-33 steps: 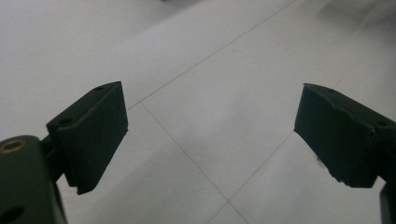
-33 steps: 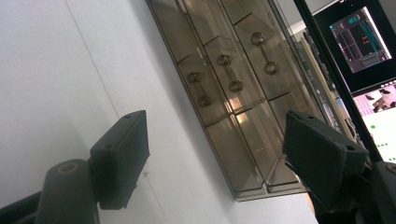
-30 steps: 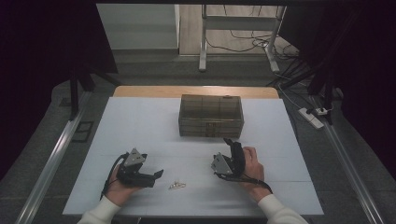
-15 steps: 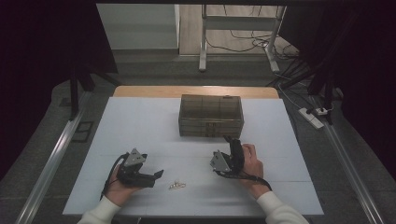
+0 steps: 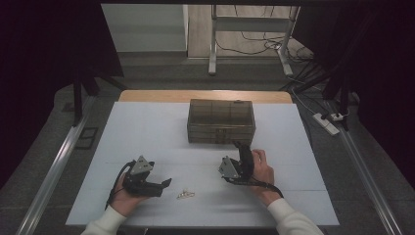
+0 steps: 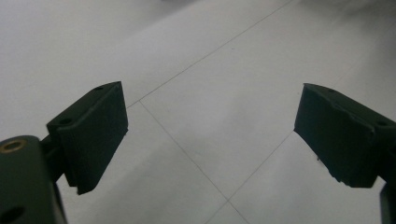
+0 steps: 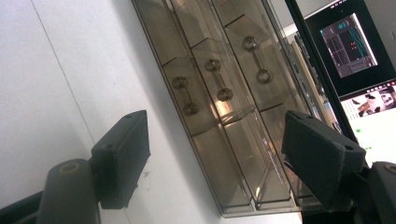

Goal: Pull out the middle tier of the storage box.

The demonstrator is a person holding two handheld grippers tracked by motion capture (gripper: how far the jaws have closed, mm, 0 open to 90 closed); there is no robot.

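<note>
White table [image 5: 147, 127], smoky clear drawer box [image 5: 221, 121]

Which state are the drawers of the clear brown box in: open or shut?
Shut: the drawers sit flush in the box, none sticking out.

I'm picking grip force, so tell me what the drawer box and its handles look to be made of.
Drawer box: apparently smoky, see-through hard plastic with a glossy finish; the dividers show through its walls and light glints off it. Handles: thin bars between round knobs, shiny, possibly metal or clear plastic; the look leaves that open.
</note>
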